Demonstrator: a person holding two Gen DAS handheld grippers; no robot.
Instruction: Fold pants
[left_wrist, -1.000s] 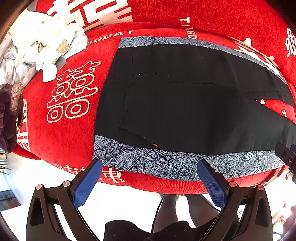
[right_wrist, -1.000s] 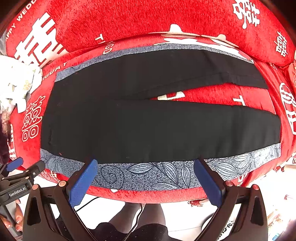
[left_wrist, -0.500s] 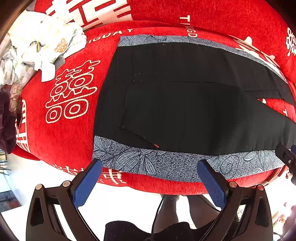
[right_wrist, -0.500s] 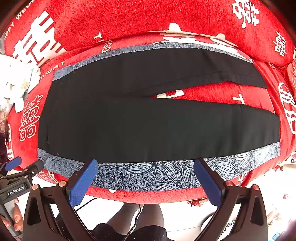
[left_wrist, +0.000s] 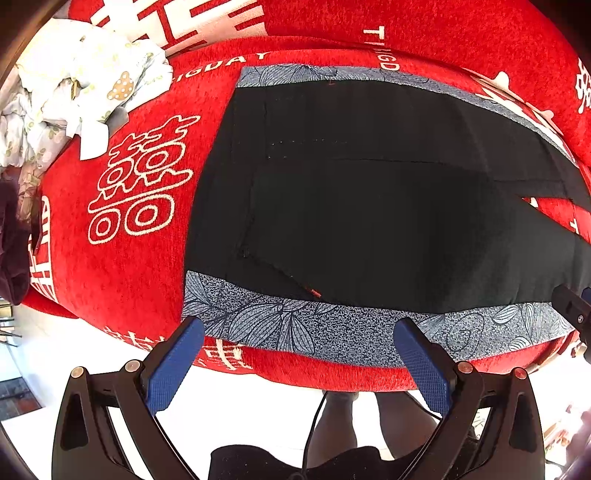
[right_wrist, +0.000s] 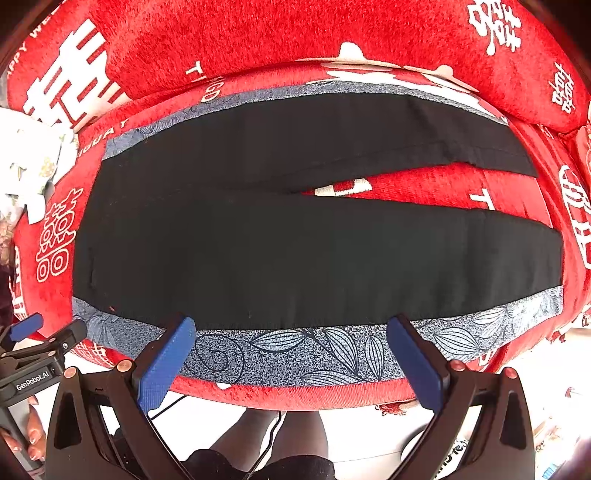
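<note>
1. The black pants with grey-blue leaf-print side stripes (right_wrist: 295, 251) lay spread flat across the red plush sofa seat with white lettering (left_wrist: 122, 258), waistband toward the left, both legs running off to the right.
2. The two legs were parted in a narrow V, with red seat showing between them on the right-wrist view.
3. The near printed stripe (left_wrist: 332, 332) ran along the front edge of the seat, just ahead of both tools.
4. The left gripper (left_wrist: 299, 354) sat with its blue-padded fingers (left_wrist: 177, 365) spread wide, nothing between them, hovering at the seat's front edge close to the stripe by the waist end.
5. The right gripper (right_wrist: 291, 354) was spread just as wide and empty, its blue pads (right_wrist: 413, 362) poised over the stripe farther down the near leg.
6. A crumpled white floral cloth (left_wrist: 74, 96) lay on the left end of the sofa, well apart from the pants.
7. The person's legs (right_wrist: 266, 435) showed below the seat edge.
</note>
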